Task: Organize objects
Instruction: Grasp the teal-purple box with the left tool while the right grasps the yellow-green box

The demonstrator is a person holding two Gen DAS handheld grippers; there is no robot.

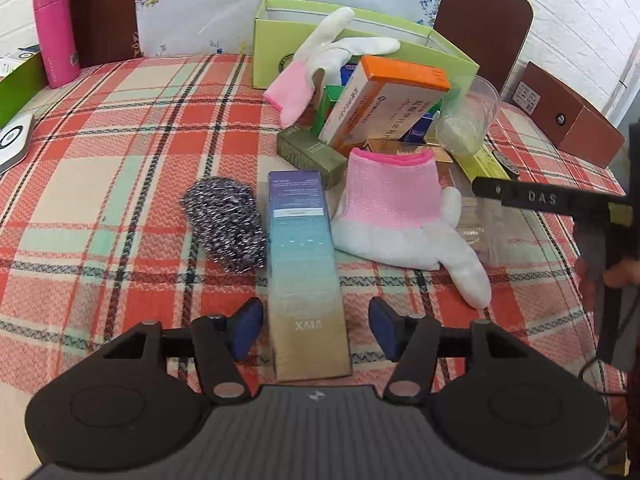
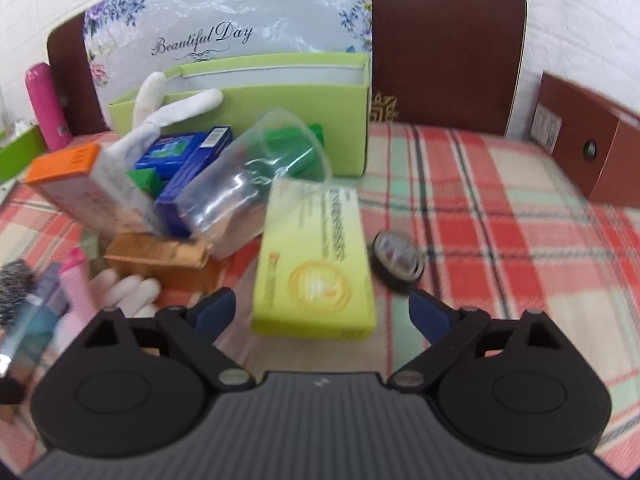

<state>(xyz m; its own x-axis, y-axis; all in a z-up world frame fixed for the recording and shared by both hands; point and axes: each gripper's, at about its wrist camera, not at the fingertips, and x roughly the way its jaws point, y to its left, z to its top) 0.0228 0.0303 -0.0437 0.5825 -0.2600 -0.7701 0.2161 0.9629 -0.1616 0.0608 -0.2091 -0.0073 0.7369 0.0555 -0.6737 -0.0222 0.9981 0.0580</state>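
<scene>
Boxes on both sides now, and each tool is lined up on its own one. Your left gripper (image 1: 316, 326) sits low in the left wrist view, straddling the near end of the long teal-and-gold box (image 1: 304, 276), which lies flat on the plaid tablecloth (image 1: 100, 160) pointing up the frame. Its jaws are spread, with a sliver of cloth showing between each blue pad and the carton, so nothing is pinched yet. Keep it centred and close evenly, or the box will swing toward the steel scourer (image 1: 226, 222) just to its left or the pink-cuffed glove (image 1: 396, 216) on its right.

Your right gripper (image 2: 322, 306) is wide open at the bottom of its view, around the near end of the yellow-green box (image 2: 316, 264). That box's far end seems tucked under the clear plastic cup (image 2: 260, 176), so I'd draw it back gently rather than lift. Mind the black tape roll (image 2: 398, 260) just to the right. The open green box (image 2: 280, 120) in the upper middle looks the likely destination.
</scene>
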